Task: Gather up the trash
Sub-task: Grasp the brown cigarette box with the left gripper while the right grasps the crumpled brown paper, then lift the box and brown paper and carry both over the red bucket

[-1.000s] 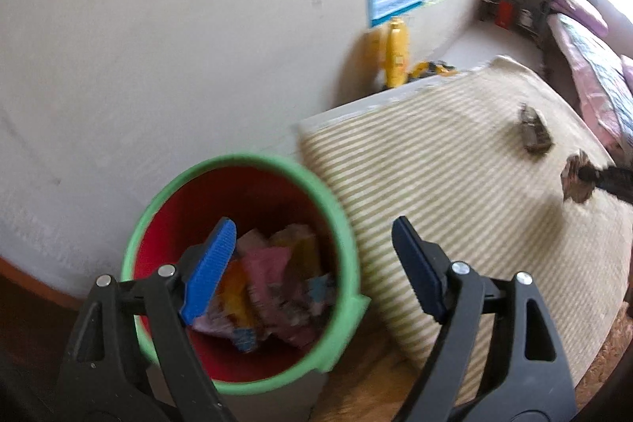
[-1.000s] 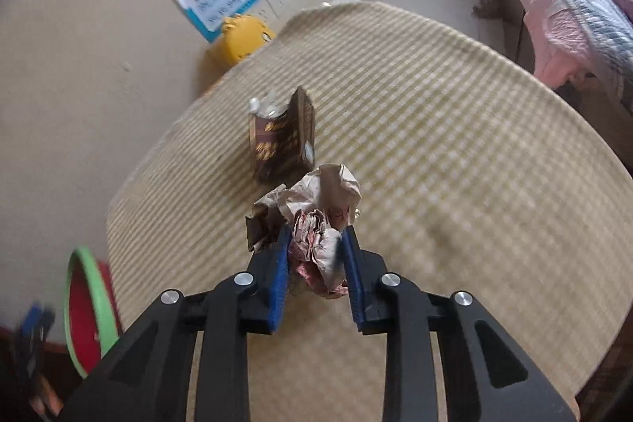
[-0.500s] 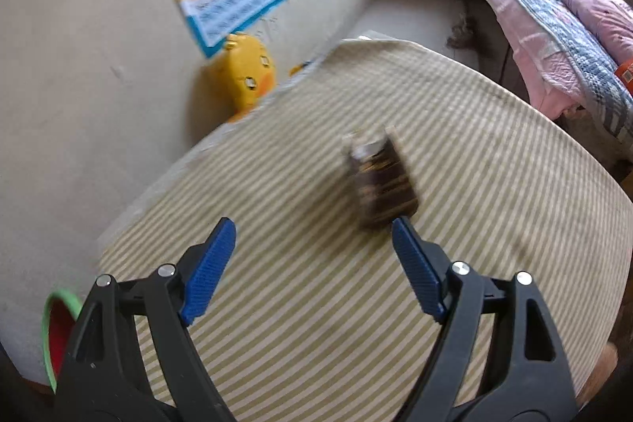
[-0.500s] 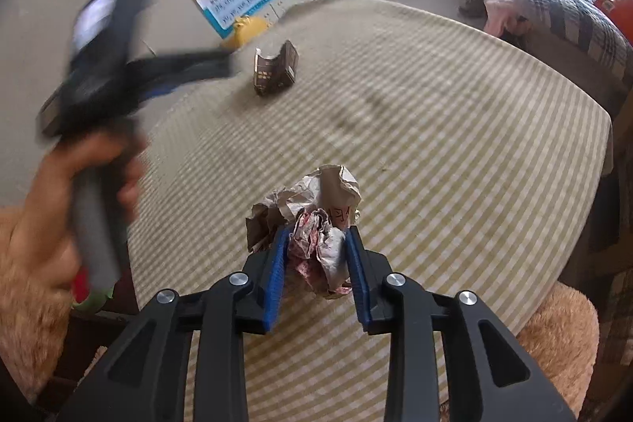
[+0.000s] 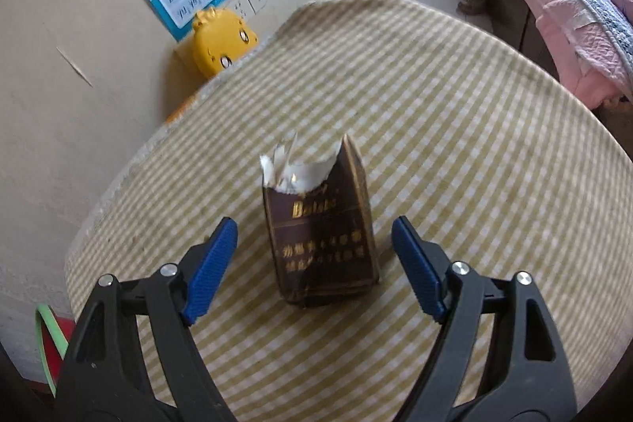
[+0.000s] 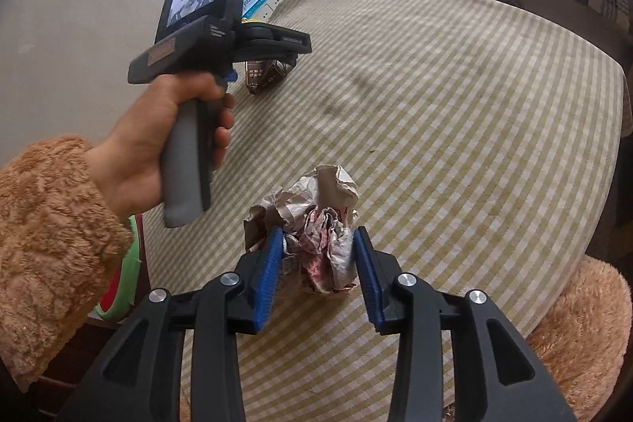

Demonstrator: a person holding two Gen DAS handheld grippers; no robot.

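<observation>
Two hand-held grippers busy. Left hand-held gripper (image 5: 314, 265), jaws spread wide, straddles brown torn packet (image 5: 322, 236) lying on checked bench (image 5: 455, 129), lined up for pinch. Right hand-held gripper (image 6: 318, 277) clamped on crumpled paper wad (image 6: 316, 224), held above bench for carry. Green-rimmed bin (image 5: 45, 337) waits beside bench's left edge.

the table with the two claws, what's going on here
A person is clearing trash off a checked tablecloth with a handheld claw in each hand. The right claw is shut on a crumpled paper wad, held above the cloth. The left claw is open, its fingers either side of a torn brown carton lying on the cloth, not yet gripping it. The green-rimmed bin sits below the table's left edge.
</observation>
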